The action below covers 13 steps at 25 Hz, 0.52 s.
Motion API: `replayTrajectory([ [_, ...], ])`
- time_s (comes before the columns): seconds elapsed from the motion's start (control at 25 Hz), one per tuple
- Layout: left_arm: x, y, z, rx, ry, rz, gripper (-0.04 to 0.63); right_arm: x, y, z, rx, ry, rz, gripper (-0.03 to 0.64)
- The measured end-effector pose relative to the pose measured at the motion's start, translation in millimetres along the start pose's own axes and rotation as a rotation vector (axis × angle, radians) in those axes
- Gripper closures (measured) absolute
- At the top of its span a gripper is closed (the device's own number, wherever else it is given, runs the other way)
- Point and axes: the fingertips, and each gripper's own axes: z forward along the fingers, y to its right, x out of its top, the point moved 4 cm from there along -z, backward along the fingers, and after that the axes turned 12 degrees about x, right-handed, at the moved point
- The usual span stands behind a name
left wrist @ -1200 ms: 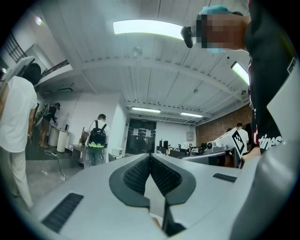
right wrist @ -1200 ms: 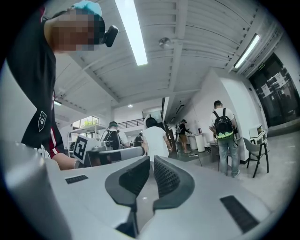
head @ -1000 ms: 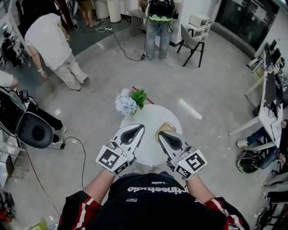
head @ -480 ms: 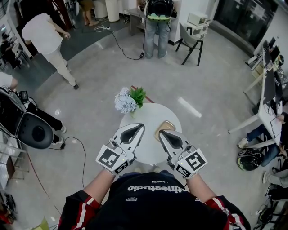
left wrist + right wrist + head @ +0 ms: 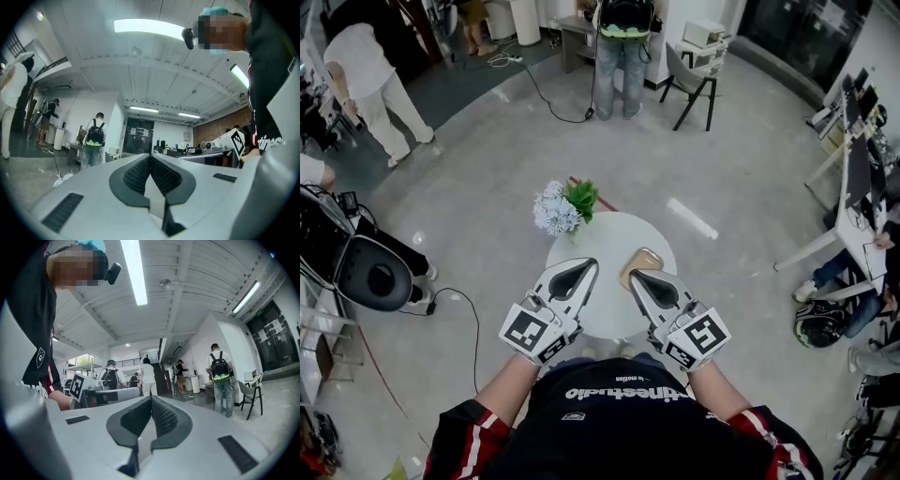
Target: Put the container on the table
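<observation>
A small round white table point(image 5: 605, 246) stands below me in the head view. A tan, flat rectangular container point(image 5: 639, 263) lies on its right part, partly hidden by my right gripper point(image 5: 634, 276). That gripper hovers over the container's near end, jaws shut with nothing between them; the right gripper view point(image 5: 151, 398) shows the ribbed pads meeting. My left gripper point(image 5: 593, 263) hangs over the table's left half, also shut and empty, as the left gripper view point(image 5: 150, 155) shows. Both point level.
A bunch of white flowers with green leaves point(image 5: 562, 207) sits at the table's far left edge. A person with a backpack point(image 5: 621, 37) stands far ahead, another person point(image 5: 366, 80) at the far left. A black chair point(image 5: 370, 272) and a floor cable point(image 5: 467, 319) lie left.
Both grippers hold the same place over the table. The person in white at the far left has walked further away to the left.
</observation>
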Motion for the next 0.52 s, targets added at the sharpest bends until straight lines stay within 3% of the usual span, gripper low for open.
replayTrajectory([
  [0.52, -3.5, 7.8, 4.4, -0.020, -0.015, -0.001, 0.572, -3.2, 2.8, -9.8, -0.033, -0.023, 0.006, 0.601],
])
